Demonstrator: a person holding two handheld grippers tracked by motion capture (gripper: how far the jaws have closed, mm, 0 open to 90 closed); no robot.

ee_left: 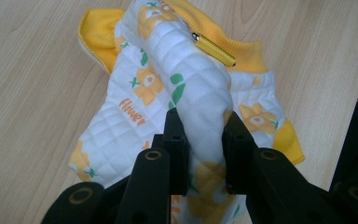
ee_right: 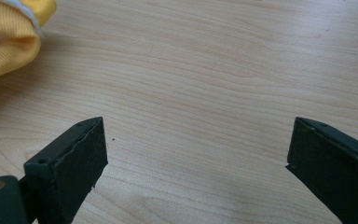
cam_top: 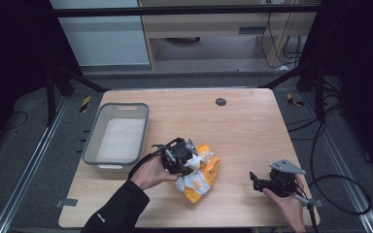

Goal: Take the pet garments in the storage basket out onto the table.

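White quilted garment (ee_left: 186, 88), orange flowers, yellow trim.

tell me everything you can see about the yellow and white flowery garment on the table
The small quilted white garment with yellow ribbed trim looks like soft padded cotton, printed with orange flowers, green leaves and the word "fluwer". A gold-coloured metal zip pull lies near its yellow collar. It sits crumpled on the light wooden table, right of the grey plastic bin. The left gripper is shut on a raised fold of its white fabric; the rest lies on the tabletop.
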